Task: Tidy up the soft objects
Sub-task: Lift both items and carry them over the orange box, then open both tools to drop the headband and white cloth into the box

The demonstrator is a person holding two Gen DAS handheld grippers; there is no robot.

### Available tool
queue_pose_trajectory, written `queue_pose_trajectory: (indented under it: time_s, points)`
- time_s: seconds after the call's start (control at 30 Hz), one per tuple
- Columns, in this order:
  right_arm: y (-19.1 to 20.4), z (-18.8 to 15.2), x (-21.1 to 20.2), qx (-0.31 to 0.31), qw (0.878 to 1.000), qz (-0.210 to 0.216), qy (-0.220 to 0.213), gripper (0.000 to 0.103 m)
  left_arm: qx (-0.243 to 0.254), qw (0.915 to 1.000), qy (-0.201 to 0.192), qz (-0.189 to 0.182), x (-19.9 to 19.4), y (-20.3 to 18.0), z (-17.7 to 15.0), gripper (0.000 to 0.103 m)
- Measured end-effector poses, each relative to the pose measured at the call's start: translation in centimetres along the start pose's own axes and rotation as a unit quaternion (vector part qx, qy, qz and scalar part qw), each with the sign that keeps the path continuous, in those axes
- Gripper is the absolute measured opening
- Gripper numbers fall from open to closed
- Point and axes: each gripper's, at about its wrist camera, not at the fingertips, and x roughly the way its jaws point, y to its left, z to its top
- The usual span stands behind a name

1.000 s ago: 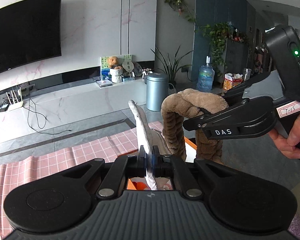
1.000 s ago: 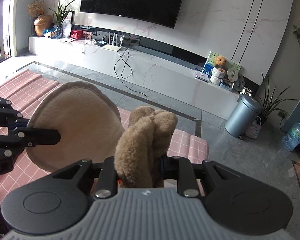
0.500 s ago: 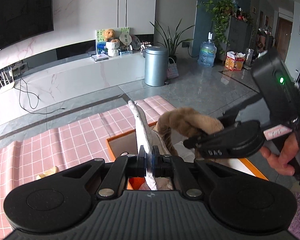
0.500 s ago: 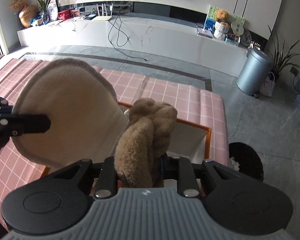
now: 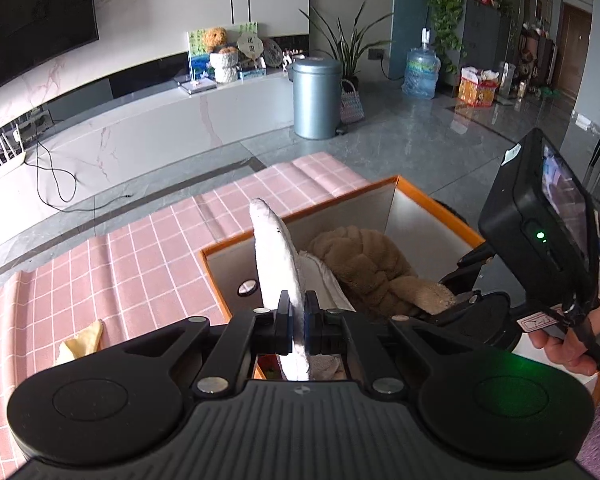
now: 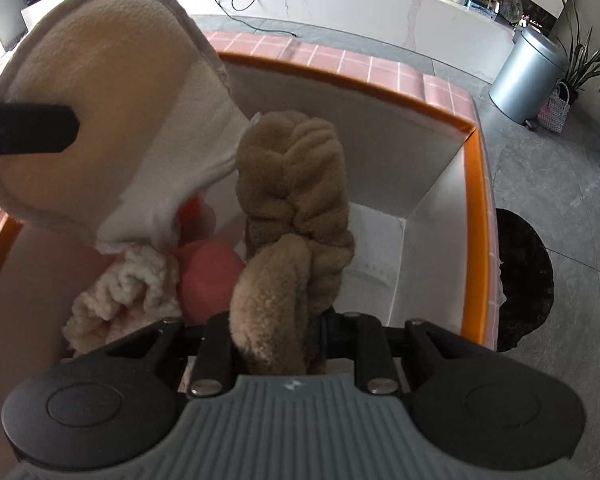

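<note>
Over the orange-rimmed box (image 6: pixel 474 184) now: I've got both grippers down from a second ago, when they were up facing the TV wall; the box walls fill the right wrist view. Left gripper (image 5: pixel 296 320) is angled down, jaws fully closed on the thin sole edge of the slipper (image 5: pixel 278 256), which stands on edge above the box. Right gripper (image 6: pixel 274 340) is pitched steeper, jaws clamped on the brown plush strap (image 6: pixel 292 184) of the same slipper, partly closed around the thick pile. The person's hand (image 5: pixel 572 340) is wrapped round the right handle. Slipper: flat oval sole, cream fleece insole with grey piping, braided fuzzy brown upper. Its strap end hangs inside the box over a pink rounded soft item (image 6: pixel 208 276) and a cream knit piece (image 6: pixel 120 296). Pink checked cloth (image 5: pixel 112 264) lies under the box, a yellow scrap (image 5: pixel 82 340) on it.
</note>
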Motion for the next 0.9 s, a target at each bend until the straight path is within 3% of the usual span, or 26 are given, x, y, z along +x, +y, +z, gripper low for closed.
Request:
queue_pose_trajectory:
  time_s: [0.23, 0.33, 0.43, 0.5, 0.67, 0.83, 0.9]
  points:
    - [-0.7, 0.2, 1.0, -0.007, 1.0, 0.002, 0.007, 0.022, 0.049, 0.998, 0.04, -0.003, 2.7, -1.3, -0.6, 0.005]
    - [-0.3, 0.3, 1.1, -0.018, 1.0, -0.006, 0.009, 0.026, 0.047, 0.998, 0.042, -0.003, 3.0, -1.2, -0.6, 0.007]
    - [0.0, 0.4, 0.8, -0.022, 1.0, -0.011, 0.005, 0.029, 0.05, 0.9982, 0.034, 0.007, 2.5, -1.1, -0.8, 0.028]
    - [-0.2, 0.6, 0.7, -0.023, 1.0, -0.012, 0.002, 0.032, 0.063, 0.9975, 0.023, 0.022, 1.9, -1.2, -1.0, 0.05]
    - [0.2, 0.1, -0.9, -0.033, 0.999, -0.015, -0.013, 0.047, 0.06, 0.998, 0.006, 0.015, 0.3, -1.0, -1.0, 0.066]
    - [1.4, -0.3, -2.8, -0.054, 0.997, -0.032, -0.039, 0.07, 0.063, 0.9976, -0.018, 0.022, -1.3, -1.1, -0.6, 0.077]
    - [1.8, -0.5, -3.9, -0.06, 0.996, -0.035, -0.049, 0.07, 0.067, 0.997, -0.029, 0.024, -2.2, -1.2, -0.5, 0.079]
